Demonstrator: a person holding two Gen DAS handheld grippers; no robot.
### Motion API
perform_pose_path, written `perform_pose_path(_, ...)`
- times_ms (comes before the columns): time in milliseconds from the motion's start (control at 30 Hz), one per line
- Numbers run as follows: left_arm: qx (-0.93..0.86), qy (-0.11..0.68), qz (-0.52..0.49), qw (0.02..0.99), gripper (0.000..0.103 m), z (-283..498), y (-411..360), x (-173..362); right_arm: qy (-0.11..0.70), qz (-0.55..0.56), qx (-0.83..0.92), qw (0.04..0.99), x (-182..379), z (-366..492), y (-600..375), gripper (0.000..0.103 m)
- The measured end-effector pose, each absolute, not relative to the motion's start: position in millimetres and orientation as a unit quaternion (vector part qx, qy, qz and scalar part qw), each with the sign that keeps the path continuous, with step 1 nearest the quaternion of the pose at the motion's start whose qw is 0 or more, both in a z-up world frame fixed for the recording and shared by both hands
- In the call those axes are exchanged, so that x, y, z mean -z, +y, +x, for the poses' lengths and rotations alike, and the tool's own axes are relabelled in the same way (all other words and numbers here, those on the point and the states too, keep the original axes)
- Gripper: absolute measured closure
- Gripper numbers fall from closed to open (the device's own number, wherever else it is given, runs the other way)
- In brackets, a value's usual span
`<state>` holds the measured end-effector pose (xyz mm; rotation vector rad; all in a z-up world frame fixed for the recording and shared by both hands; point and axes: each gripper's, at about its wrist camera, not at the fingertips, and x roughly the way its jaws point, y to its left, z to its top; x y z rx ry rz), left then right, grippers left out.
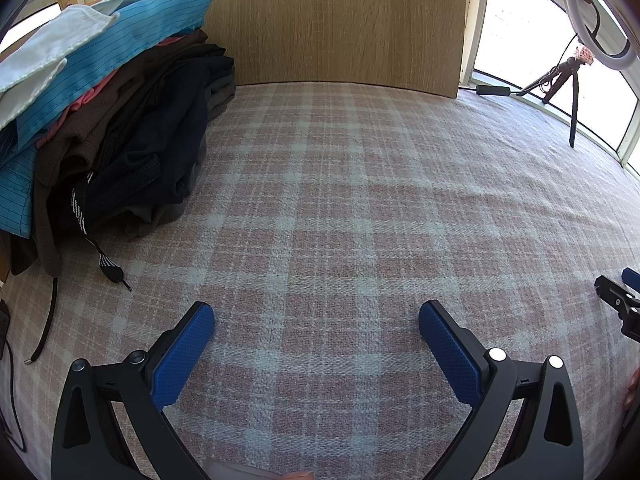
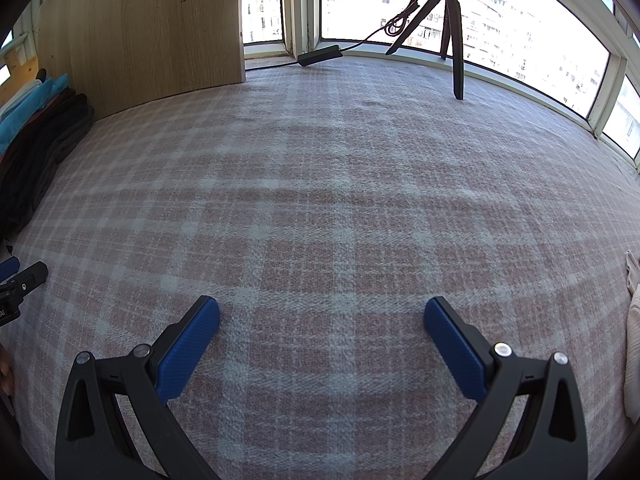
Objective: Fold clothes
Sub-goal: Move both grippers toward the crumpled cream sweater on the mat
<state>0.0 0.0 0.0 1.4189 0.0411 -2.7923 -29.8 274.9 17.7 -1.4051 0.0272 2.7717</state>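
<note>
A stack of folded clothes [image 1: 120, 120] lies at the far left on the pink plaid blanket [image 1: 340, 200]: white and blue pieces on top, brown, black and grey below, with a striped drawstring [image 1: 80, 208] hanging out. The same stack [image 2: 40, 136] shows at the left edge of the right wrist view. My left gripper [image 1: 316, 316] hovers open over bare blanket, nothing between its blue pads. My right gripper [image 2: 322, 312] is open too, over bare blanket; its tip [image 1: 620, 300] shows at the right edge of the left wrist view. A pale cloth [image 2: 634, 340] peeks in at the far right.
A wooden panel [image 1: 320, 20] stands at the back. A black tripod [image 2: 452, 20] with a ring light [image 1: 592, 12] and a cable adapter [image 2: 320, 55] sit by the window sill. Cables [image 1: 44, 328] lie at the left edge. The left gripper's tip [image 2: 20, 284] is at the left.
</note>
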Motion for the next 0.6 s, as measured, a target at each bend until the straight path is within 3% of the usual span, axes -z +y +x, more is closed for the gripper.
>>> perform_pose_path(600,0.891,0.015,0.453,0.006,0.0,-0.8,1.2,4.2,0.005,-0.454,-0.891,0.015,-16.8,-30.1,275.4,0.0)
